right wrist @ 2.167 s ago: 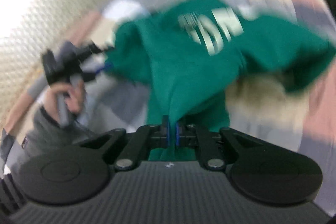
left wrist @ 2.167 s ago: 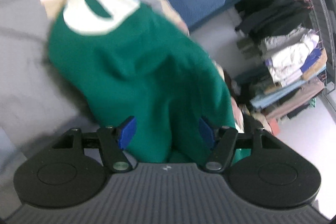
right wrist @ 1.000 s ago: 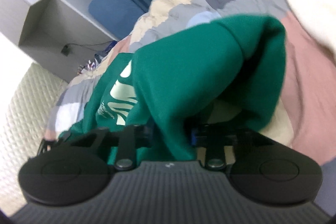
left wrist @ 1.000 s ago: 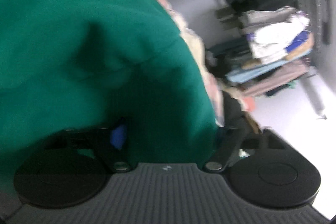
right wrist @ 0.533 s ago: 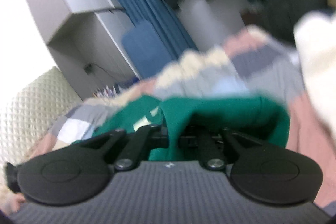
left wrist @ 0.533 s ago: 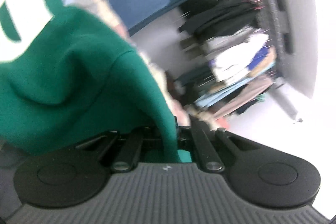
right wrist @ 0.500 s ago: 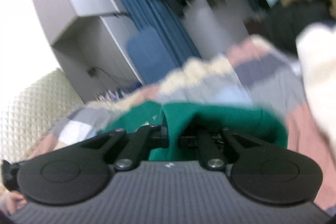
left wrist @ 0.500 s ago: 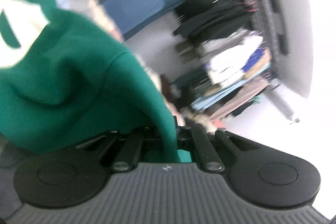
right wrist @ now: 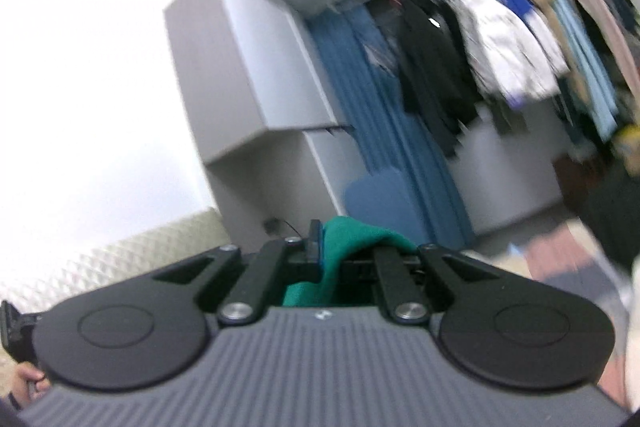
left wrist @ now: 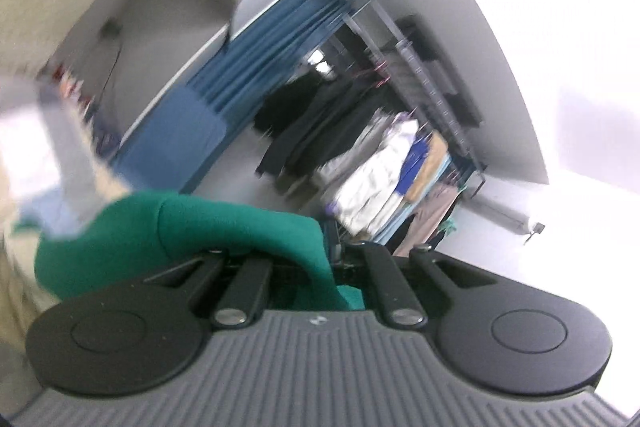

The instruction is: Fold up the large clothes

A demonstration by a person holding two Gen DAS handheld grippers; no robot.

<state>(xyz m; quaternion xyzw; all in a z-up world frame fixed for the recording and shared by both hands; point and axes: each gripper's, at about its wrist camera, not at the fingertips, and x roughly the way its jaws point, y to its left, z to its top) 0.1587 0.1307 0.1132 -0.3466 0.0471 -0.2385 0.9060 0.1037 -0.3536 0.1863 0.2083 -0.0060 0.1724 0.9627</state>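
The sweatshirt (left wrist: 224, 227) was thick green cloth, matt and faintly fuzzy, its fold soft at nine o'clock in the left view. The left gripper (left wrist: 324, 263) was matt black plastic with a grey ribbed housing and small shiny metal pivot pins; the right gripper (right wrist: 340, 259) matched it (one blue pad (right wrist: 315, 245) looked smooth, perhaps rubbery). The curtain (right wrist: 380, 131) at twelve o'clock was pleated blue cloth. The rack (left wrist: 424, 75) looked like dull grey metal. The headboard (right wrist: 132, 259) at nine o'clock was quilted, cream and matt.
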